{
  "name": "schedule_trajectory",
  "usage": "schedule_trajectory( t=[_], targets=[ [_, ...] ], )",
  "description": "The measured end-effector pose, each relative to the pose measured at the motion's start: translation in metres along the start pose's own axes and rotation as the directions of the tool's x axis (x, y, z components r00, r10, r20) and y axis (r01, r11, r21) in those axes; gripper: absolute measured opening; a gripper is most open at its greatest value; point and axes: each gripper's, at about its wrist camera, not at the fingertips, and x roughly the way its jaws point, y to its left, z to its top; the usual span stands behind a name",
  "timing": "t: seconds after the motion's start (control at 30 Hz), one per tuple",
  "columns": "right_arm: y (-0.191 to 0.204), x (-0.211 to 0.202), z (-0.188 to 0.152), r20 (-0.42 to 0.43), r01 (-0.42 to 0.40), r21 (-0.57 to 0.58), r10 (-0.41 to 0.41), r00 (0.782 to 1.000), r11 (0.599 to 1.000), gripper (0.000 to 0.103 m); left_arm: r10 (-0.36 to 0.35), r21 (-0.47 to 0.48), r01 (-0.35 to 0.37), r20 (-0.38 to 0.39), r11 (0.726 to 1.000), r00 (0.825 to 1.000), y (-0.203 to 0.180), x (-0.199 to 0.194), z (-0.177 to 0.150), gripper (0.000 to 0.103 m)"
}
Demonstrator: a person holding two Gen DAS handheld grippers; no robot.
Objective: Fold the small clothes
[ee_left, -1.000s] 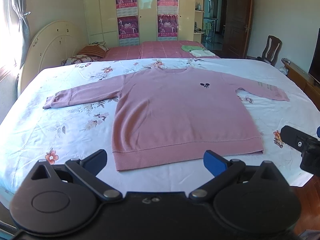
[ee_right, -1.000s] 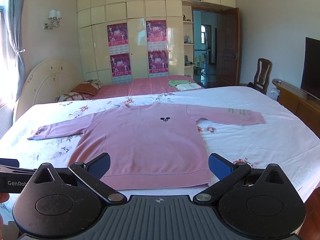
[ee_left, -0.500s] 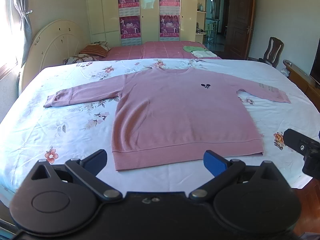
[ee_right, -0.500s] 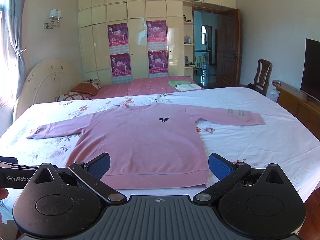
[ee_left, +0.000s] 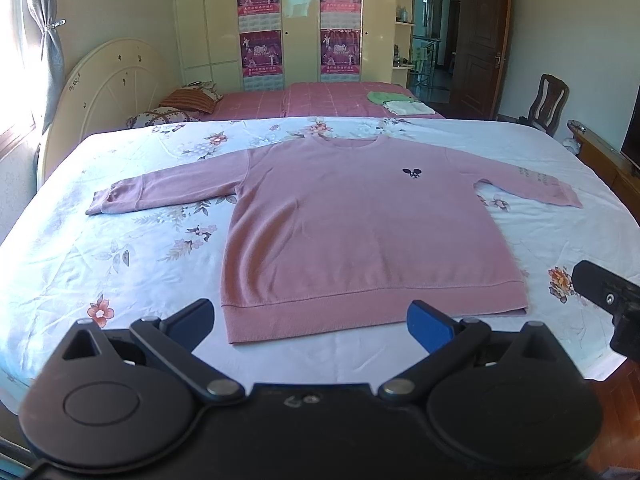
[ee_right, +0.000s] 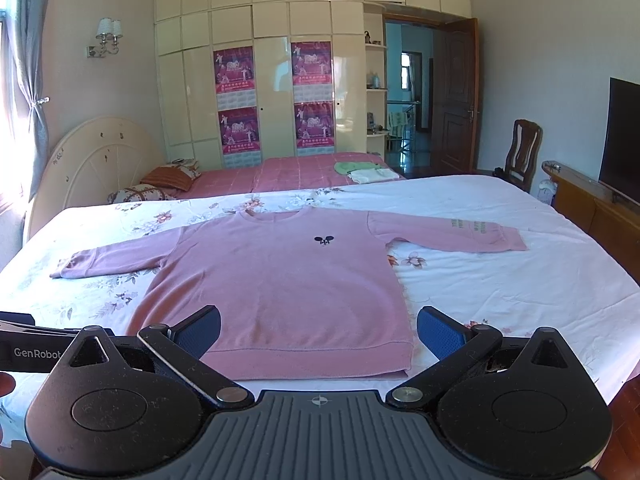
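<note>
A pink long-sleeved sweater (ee_left: 360, 232) (ee_right: 280, 280) lies flat and face up on the floral bed sheet (ee_left: 100, 248), both sleeves spread out sideways, its hem toward me. My left gripper (ee_left: 312, 320) hovers open just short of the hem, nothing between its blue-padded fingers. In the right wrist view my right gripper (ee_right: 318, 330) is open too, over the hem, holding nothing. The other gripper's black body shows at each view's edge (ee_left: 608, 300) (ee_right: 28, 350).
Behind the floral sheet a pink bedspread (ee_right: 288, 172) carries folded green and white clothes (ee_right: 364, 172) and pillows (ee_right: 168, 178). A rounded headboard (ee_right: 92, 160) stands left. A wooden chair (ee_right: 524, 152), a low wooden cabinet (ee_right: 600, 204) and a TV (ee_right: 624, 136) line the right side.
Both grippers stay open and nearly still. The left wrist view has drifted slightly, with the right gripper's body sitting a little lower at its right edge. The sweater has not moved.
</note>
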Motion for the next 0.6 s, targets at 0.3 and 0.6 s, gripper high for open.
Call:
schedule_trajectory(
  t=[0.3, 0.6],
  targets=[
    [-0.001, 0.002, 0.000, -0.004, -0.004, 0.002, 0.004, 1.000, 1.000, 0.103, -0.002, 0.001, 0.002, -0.004, 1.000, 1.000, 0.000, 0.005, 0.002, 0.103],
    [-0.005, 0.013, -0.001, -0.016, -0.003, 0.000, 0.003, 1.000, 1.000, 0.103, 0.002, -0.011, -0.002, -0.016, 1.000, 1.000, 0.001, 0.015, 0.005, 0.103]
  ],
)
